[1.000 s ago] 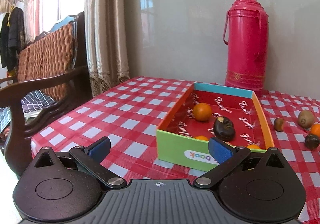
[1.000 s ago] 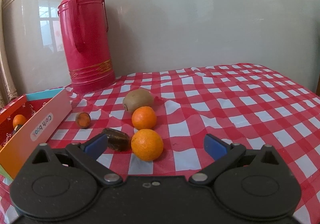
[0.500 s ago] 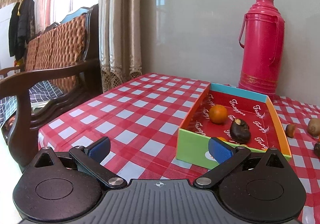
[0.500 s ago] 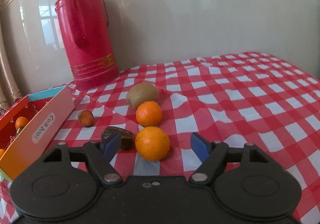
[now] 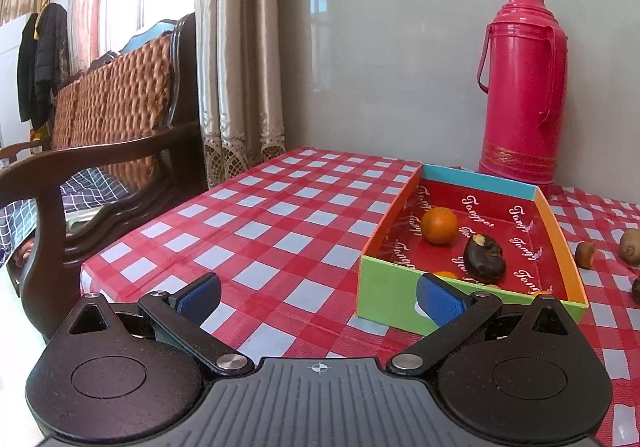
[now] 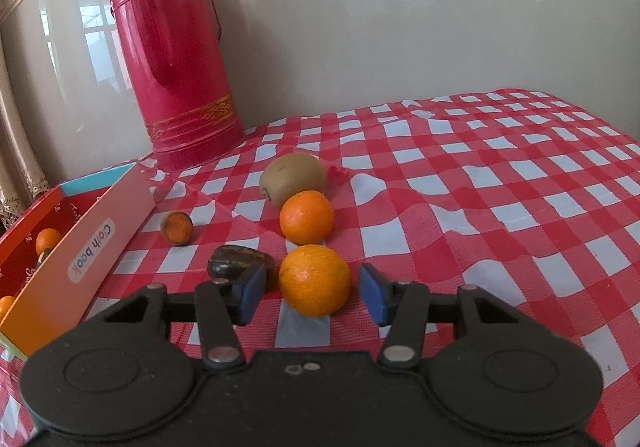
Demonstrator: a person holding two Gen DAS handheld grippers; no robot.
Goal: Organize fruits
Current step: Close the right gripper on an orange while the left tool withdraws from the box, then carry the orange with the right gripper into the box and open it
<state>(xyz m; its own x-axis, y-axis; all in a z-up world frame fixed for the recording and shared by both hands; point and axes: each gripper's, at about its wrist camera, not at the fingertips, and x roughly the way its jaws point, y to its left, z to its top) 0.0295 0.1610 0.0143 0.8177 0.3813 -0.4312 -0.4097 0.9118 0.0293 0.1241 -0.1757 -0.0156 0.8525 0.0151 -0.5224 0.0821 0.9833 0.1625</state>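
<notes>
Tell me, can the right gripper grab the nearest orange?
Probably yes. The nearest orange sits between the right gripper jaws, which are closing on it with small gaps left. The dark fruit lies outside them.

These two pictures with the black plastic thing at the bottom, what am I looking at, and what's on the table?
Each picture comes from a camera on a hand-held gripper, looking along its blue-padded jaws. The left gripper hangs open and empty before a colourful box holding an orange and a dark fruit. The right gripper is closing its jaws around the near orange, pads not yet touching. Loose on the checked tablecloth lie another orange, a kiwi and two small dark fruits. A red thermos stands behind.
</notes>
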